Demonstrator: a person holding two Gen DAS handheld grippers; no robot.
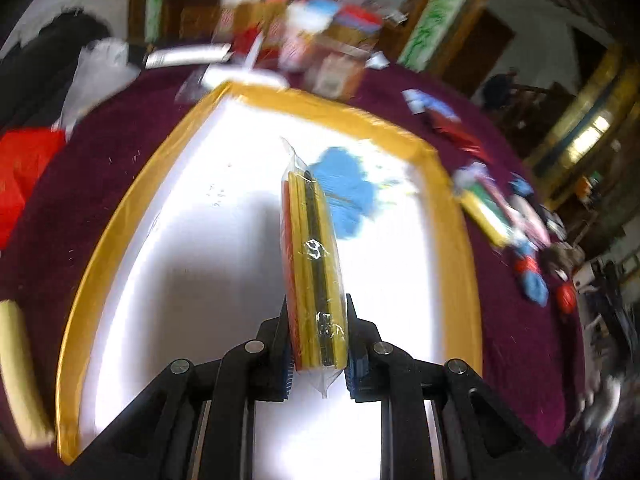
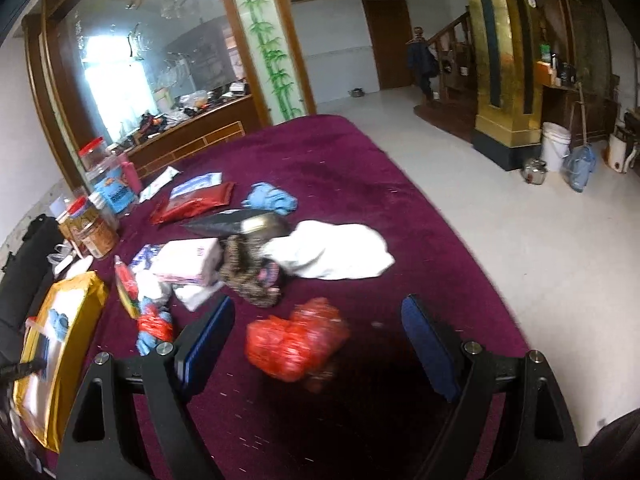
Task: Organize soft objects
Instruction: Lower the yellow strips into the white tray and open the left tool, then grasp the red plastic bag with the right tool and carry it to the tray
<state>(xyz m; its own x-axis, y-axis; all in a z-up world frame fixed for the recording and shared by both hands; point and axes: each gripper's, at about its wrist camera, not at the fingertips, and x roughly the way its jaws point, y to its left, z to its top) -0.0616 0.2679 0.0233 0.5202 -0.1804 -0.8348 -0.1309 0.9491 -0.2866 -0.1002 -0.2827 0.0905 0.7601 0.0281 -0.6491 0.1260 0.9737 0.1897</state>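
Note:
My left gripper (image 1: 318, 312) is shut on a plastic-wrapped pack of yellow, red and black sponges (image 1: 316, 240), held edge-up over a white tray with a yellow rim (image 1: 460, 216). A blue cloth (image 1: 344, 196) lies in the tray beyond the pack. My right gripper (image 2: 320, 304) stands open above the maroon tablecloth, and a crumpled red plastic bag (image 2: 296, 340) lies on the cloth between and just below its blue fingers (image 2: 208, 336), untouched. The same tray (image 2: 90, 292) shows at the far left of the right wrist view.
Soft things are scattered on the maroon cloth: a white cloth (image 2: 336, 252), a leopard-print fabric (image 2: 248, 276), a pink tissue pack (image 2: 192, 260), a blue cloth (image 2: 270, 198), red packets (image 2: 192, 202). Jars (image 2: 92, 228) stand at the left. The table edge (image 2: 460, 236) drops to a tiled floor.

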